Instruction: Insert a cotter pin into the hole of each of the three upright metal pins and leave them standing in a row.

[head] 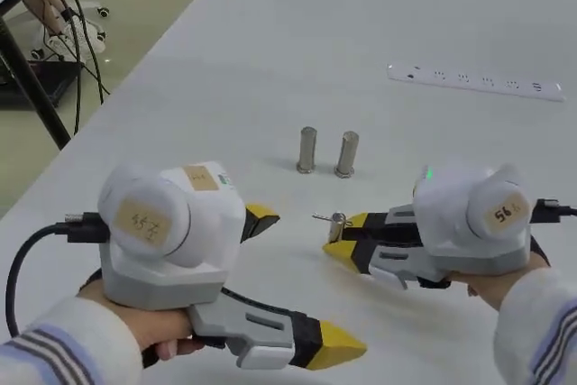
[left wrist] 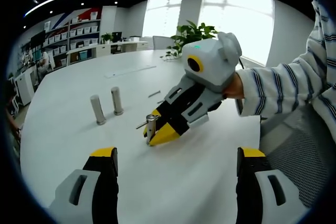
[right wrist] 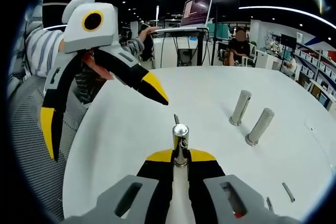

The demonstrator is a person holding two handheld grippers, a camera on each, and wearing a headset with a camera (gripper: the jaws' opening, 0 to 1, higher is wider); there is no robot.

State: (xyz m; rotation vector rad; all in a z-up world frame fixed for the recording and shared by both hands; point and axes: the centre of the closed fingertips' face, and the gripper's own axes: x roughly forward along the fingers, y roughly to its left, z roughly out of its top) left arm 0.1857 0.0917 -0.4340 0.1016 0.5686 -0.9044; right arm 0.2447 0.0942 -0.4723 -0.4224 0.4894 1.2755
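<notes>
The right hand-held gripper (right wrist: 180, 157) clamps a metal pin (right wrist: 180, 137), the left hand-held gripper (left wrist: 176, 153) gapes wide; the right gripper view adds a loose cotter pin (right wrist: 287, 192).

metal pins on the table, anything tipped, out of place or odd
Nothing is tipped or damaged. Two metal pins stand upright side by side; the third pin stands apart from them, clamped in the right gripper, with a cotter pin through its hole.

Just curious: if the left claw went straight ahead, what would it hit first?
Most likely the metal pin held upright by the right claw, straight ahead of the left claw; depth is hard to judge.
</notes>
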